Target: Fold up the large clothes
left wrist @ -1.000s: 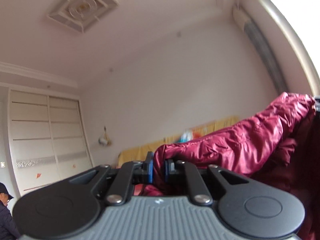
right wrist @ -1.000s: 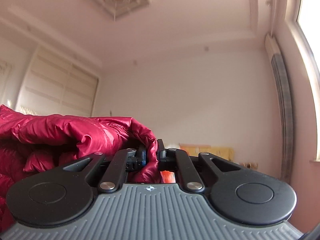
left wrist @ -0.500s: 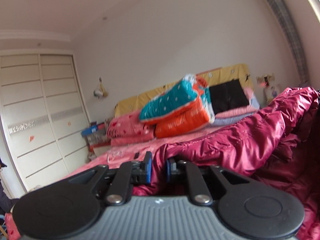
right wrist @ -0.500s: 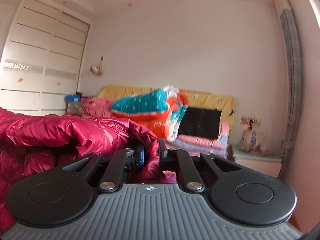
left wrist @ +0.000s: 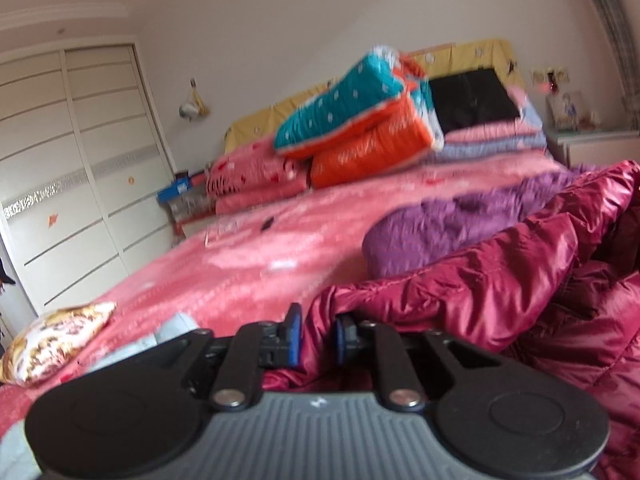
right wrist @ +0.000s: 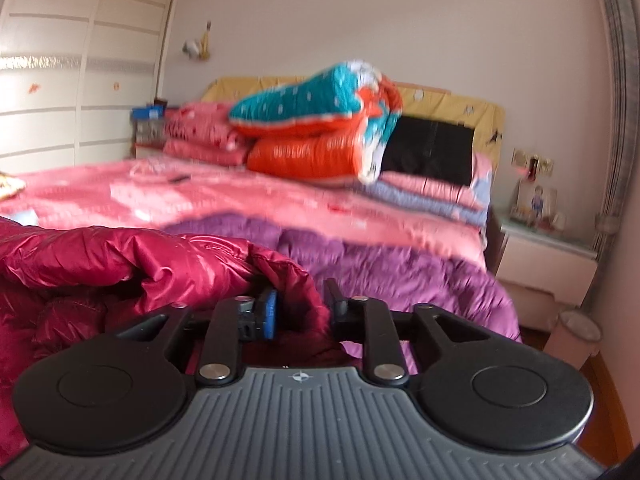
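**Releasing the Puffer Jacket Over the Bed**

Handling one crimson quilted puffer jacket, bunched between the two grippers at the near side of the pink bed, in front of a purple quilt.

Parting the jaws of the right gripper, which have just been opening: leaving a ridge of the jacket's edge standing loosely between the pads, no longer clamped.

Parting the jaws of the left gripper as well, by a smaller amount, again with a fold of the jacket's edge between the pads. Not possible to confirm from this blurred view whether the left pads are pressing on the padding or only touching it.

Expected handling:
- Treating the jacket as light, soft and springy. Expecting the filling to puff back after any squeeze, so pressing each fold flat before moving on.
- Treating the glossy shell as slippery. Expecting folded layers to slide off one another and thin pinches to slip out.
- Taking hold at a stitched hem, seam or collar instead of a padded panel, and gathering enough thickness to fill the pads.
- Gripping two well-separated points along one edge, keeping the span taut while lifting.
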Tool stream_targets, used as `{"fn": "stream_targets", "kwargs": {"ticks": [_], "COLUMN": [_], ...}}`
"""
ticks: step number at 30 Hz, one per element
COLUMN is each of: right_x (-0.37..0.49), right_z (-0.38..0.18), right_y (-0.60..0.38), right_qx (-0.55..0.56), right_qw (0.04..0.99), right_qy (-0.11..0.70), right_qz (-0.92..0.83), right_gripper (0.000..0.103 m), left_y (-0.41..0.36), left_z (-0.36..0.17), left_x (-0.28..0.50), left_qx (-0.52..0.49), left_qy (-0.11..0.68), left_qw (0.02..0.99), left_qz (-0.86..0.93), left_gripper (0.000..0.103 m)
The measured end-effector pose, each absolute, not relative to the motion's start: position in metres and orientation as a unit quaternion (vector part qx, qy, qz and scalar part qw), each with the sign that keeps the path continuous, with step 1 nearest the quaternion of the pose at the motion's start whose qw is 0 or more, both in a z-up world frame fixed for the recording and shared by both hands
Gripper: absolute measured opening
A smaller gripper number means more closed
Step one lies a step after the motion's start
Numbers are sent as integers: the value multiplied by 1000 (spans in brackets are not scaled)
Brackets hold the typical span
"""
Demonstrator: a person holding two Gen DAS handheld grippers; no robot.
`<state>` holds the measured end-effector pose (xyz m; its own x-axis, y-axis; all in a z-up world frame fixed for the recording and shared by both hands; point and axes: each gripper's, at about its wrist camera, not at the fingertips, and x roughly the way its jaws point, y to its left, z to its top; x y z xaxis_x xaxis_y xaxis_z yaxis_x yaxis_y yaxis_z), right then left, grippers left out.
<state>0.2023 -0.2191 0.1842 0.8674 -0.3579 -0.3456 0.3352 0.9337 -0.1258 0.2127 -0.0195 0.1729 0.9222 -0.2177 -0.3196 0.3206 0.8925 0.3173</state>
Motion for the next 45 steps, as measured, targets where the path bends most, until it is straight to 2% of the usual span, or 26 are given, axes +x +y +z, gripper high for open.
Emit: {"fn": "stream_targets", "kwargs": {"ticks": [1,3,5,7,8,10,11,12,17,24,29,45], "right_x": [207,217,225,226,227,228,224,221,214,205,179,53], "right_z": [175,158,147,137,135,135,137,139,151,148,157,202], "right_y": [-217,-217,-219,-217,-218,-224,-223,-224,-225,-226,-228,-245], "right_qx": [-31,-36,-37,-34,-35,-37,-36,-37,-52,-65,-38,126], "right_qw": [964,961,958,956,955,952,951,950,947,941,943,941], "right_qy": [191,200,205,210,212,215,216,215,217,261,266,236], "right_qz": [-180,-188,-196,-201,-205,-214,-219,-224,-233,-207,-195,-207], "right_gripper": [35,53,63,70,77,89,99,100,103,103,103,103], "left_y": [-18,-15,-11,-7,-5,-1,1,4,15,35,68,135], "left_z": [167,155,149,144,143,142,142,143,141,145,160,216], "left_x": [218,227,232,237,238,241,241,242,249,239,230,74], "left_qx": [187,190,191,190,192,195,197,199,219,221,174,135], "left_qy": [146,155,161,165,165,166,166,166,168,178,192,197], "left_qw": [962,960,960,960,960,960,960,960,957,957,965,969], "left_qz": [-138,-134,-127,-122,-117,-112,-110,-108,-95,-65,-28,-69], "left_gripper": [27,36,51,61,69,74,78,80,91,92,92,91]}}
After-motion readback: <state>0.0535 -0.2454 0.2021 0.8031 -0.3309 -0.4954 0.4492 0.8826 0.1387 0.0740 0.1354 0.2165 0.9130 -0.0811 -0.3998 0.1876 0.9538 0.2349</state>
